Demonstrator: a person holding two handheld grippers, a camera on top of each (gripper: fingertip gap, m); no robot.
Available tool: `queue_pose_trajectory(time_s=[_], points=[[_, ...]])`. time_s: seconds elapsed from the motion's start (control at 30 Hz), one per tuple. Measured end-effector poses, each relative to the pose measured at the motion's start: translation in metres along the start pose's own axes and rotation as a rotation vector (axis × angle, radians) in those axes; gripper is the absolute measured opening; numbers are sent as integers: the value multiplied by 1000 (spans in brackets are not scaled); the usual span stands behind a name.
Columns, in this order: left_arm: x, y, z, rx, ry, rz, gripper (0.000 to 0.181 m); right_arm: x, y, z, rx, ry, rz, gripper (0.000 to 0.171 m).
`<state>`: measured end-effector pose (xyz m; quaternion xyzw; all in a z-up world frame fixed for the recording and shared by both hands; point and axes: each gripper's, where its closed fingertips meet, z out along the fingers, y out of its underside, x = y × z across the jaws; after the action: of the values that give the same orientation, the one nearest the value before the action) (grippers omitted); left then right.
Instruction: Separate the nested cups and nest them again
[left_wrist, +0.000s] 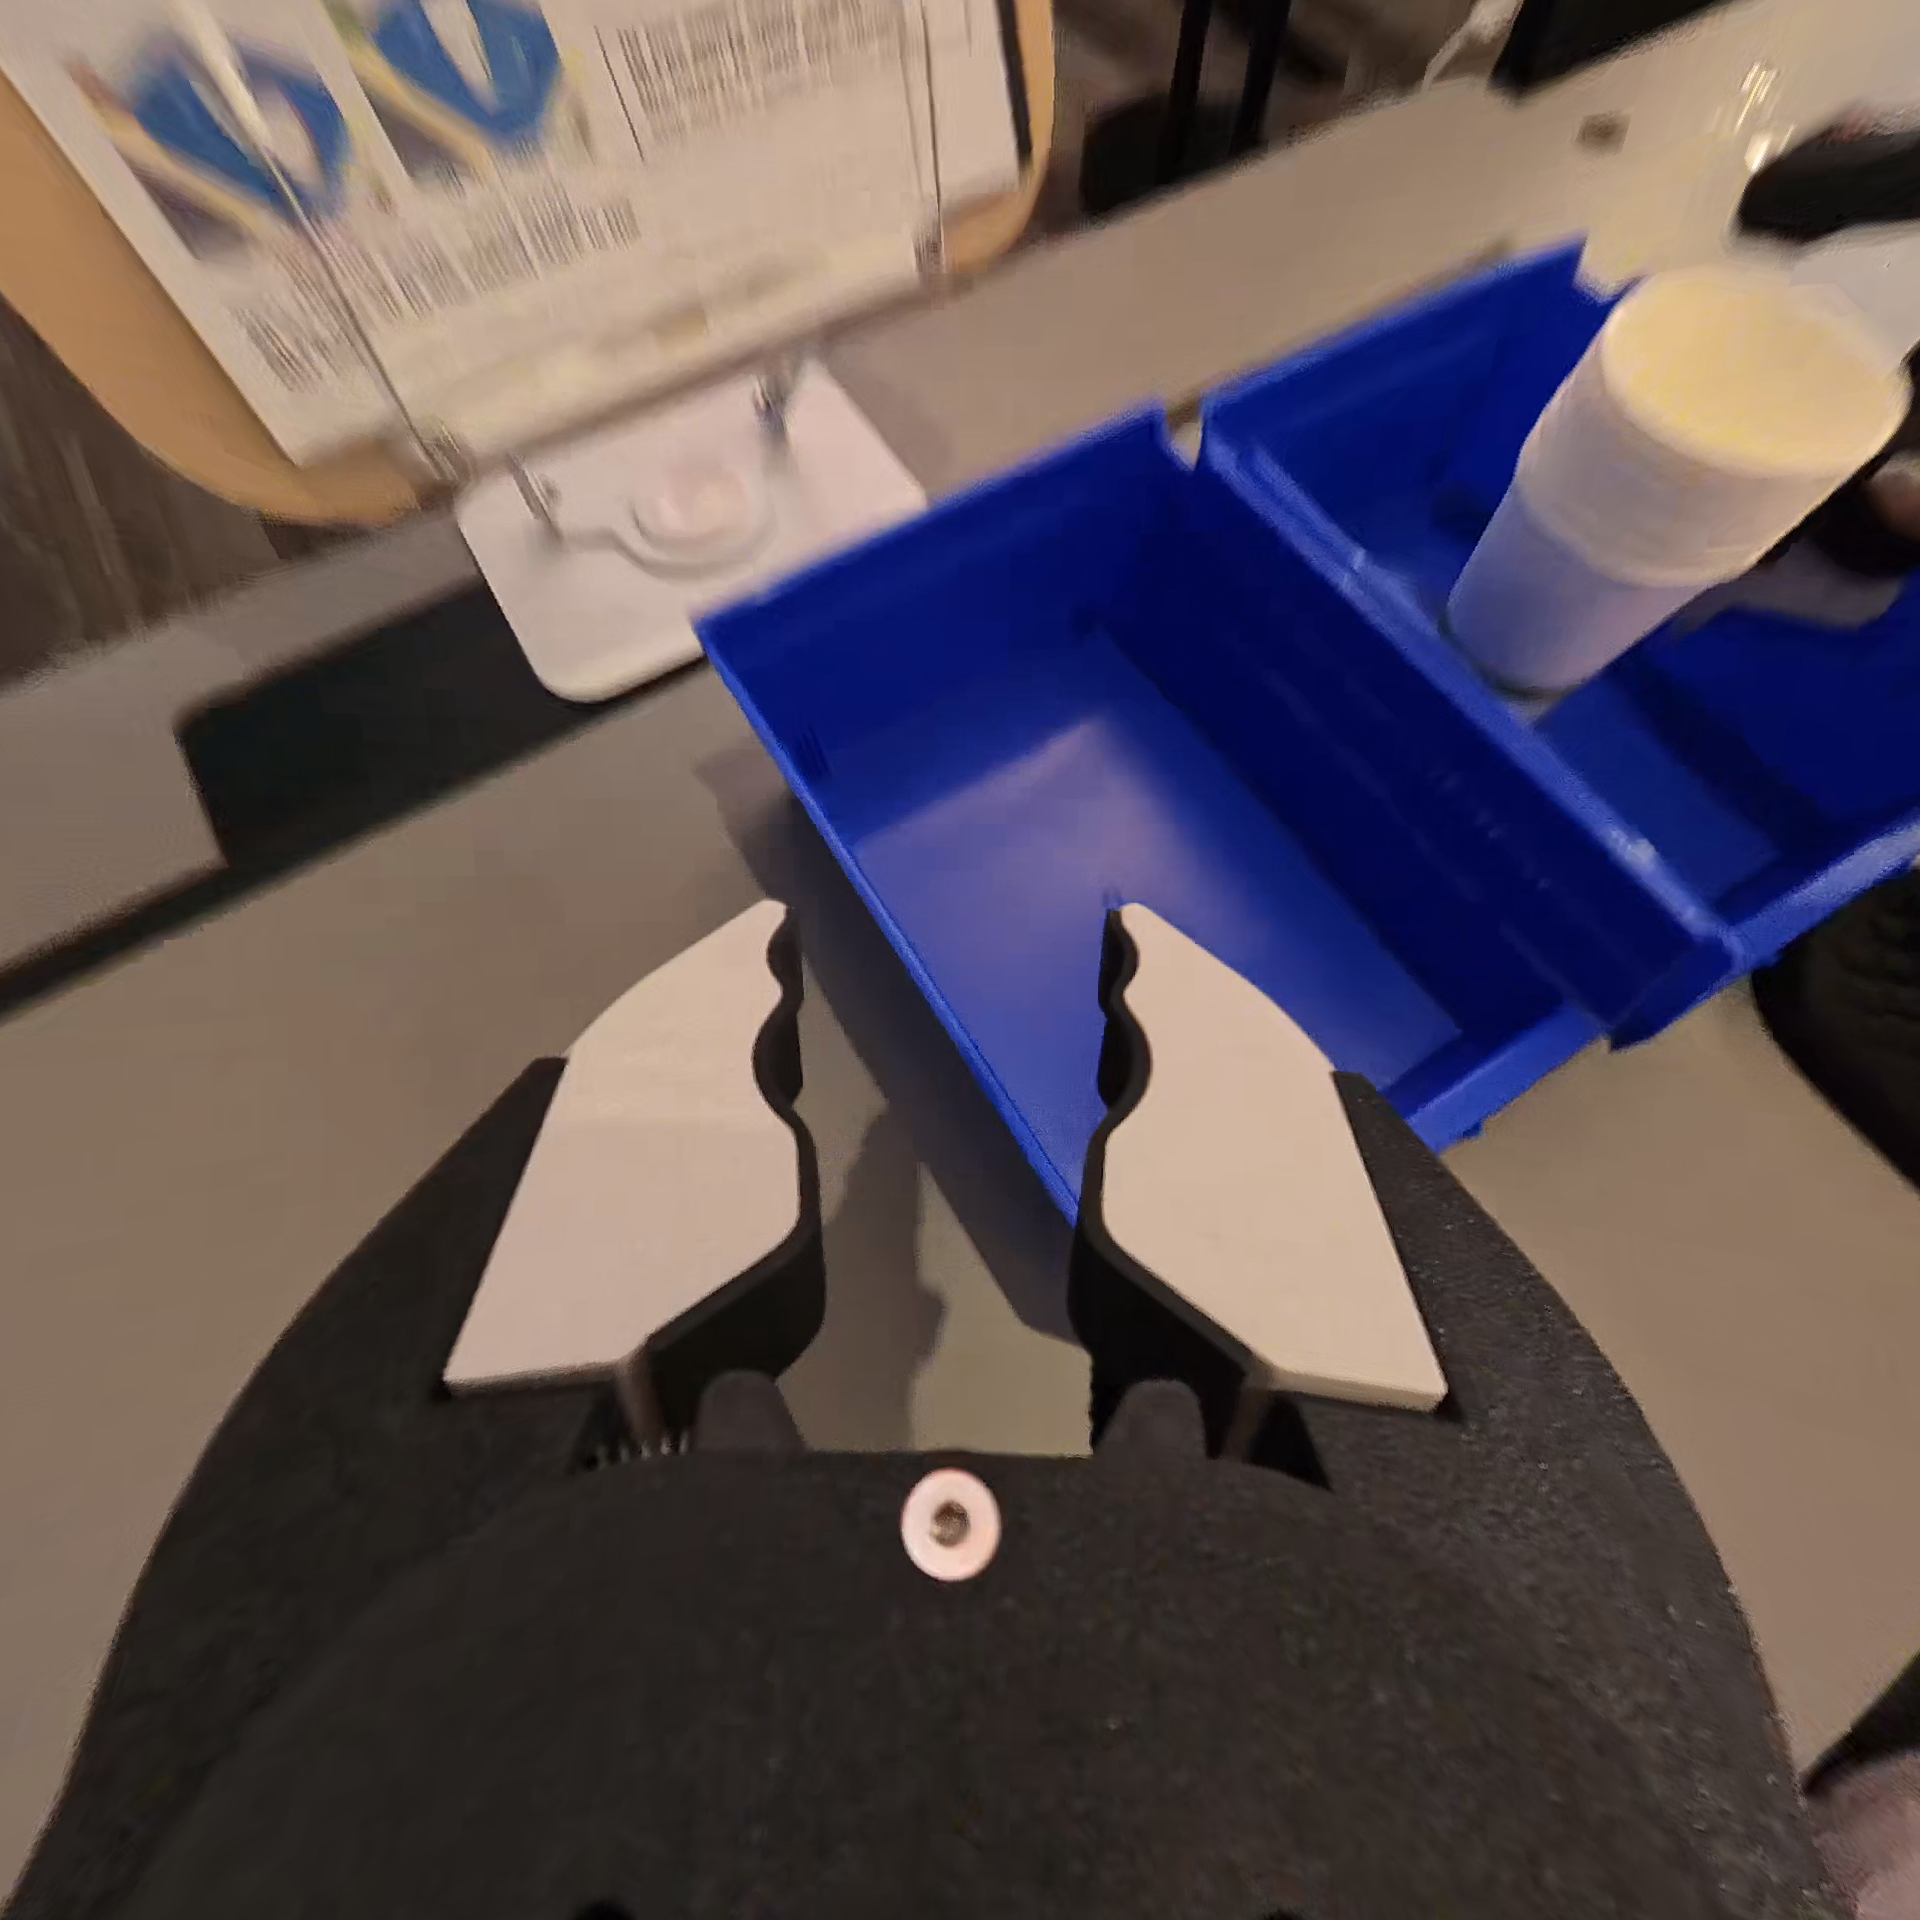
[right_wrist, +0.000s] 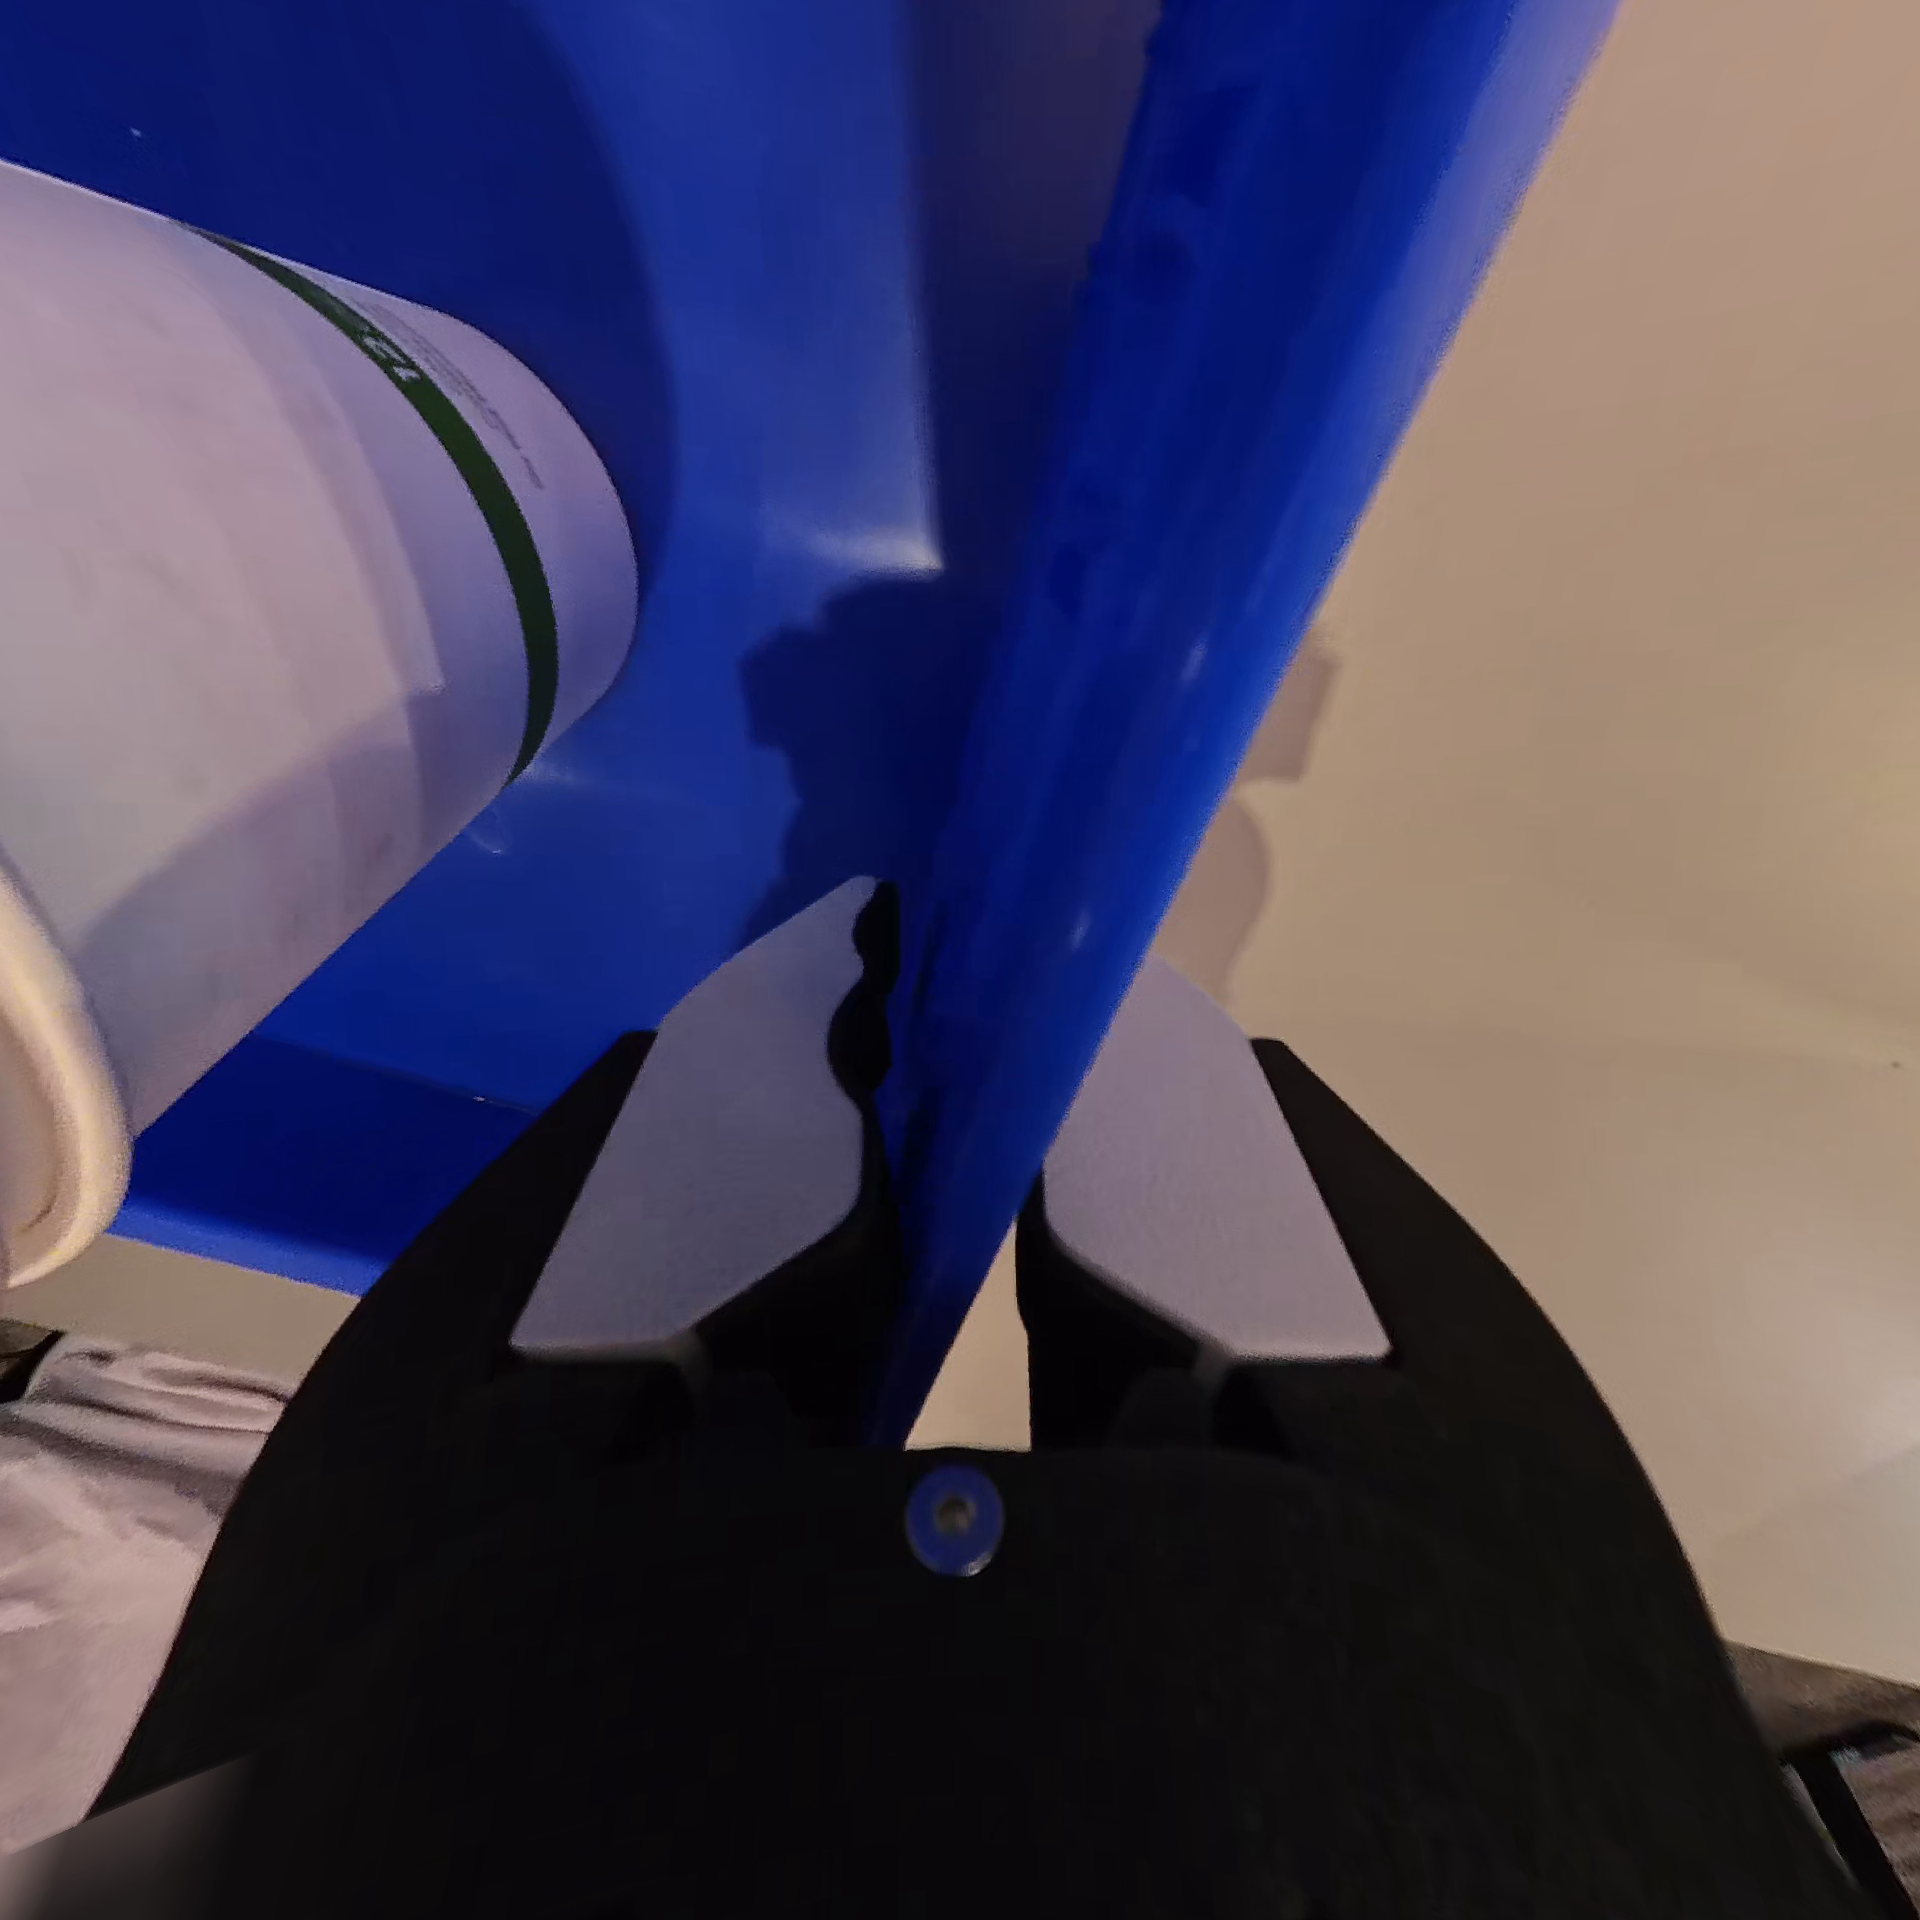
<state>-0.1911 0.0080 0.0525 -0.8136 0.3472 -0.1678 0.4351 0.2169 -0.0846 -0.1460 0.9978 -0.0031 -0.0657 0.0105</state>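
Two blue bins (left_wrist: 1039, 727) (left_wrist: 1382, 457) side by side on the table. One white cup stack (left_wrist: 1662, 468) leaning in the second bin, cup count unreadable. One clear sign stand (left_wrist: 665, 520) behind the first bin.

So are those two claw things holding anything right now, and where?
The right gripper pinches the side wall of a blue bin; the left gripper is open and empty.

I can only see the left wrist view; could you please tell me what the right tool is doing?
Observer: The right tool is shut on a side wall of the blue bin holding the cups.
Operator: Thanks. Are the cups touching that tool?
Observer: No, the cups lean inside the bin to its left, clear of it.
Operator: Any marking on them?
Observer: A green band rings the stack near its narrow bottom end.
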Motion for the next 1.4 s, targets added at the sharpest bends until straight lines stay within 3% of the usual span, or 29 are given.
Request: queue_pose_trajectory(time_s=[0.1,0.2,0.3,0.37,0.7,0.87,1.4], points=[[-16,-47,-26,150,-50,31,53,3,1,0,-8,37,3,23],[-28,-68,-40,251,-53,31,49,3,1,0,-10,49,4,22],[-36,-65,-39,302,13,4,44,1,1,0,-8,23,18,17],[-47,-62,-35,304,47,-2,38,-6,1,-1,-5,-20,17,6],[-108,-39,-51,279,31,-88,29,-9,6,-1,5,-36,90,5],[-109,-32,-50,264,88,-99,30,-9,8,-1,-17,-56,56,5],[-129,-30,-62,291,34,-134,29,7,22,-12,-25,-175,67,4]])
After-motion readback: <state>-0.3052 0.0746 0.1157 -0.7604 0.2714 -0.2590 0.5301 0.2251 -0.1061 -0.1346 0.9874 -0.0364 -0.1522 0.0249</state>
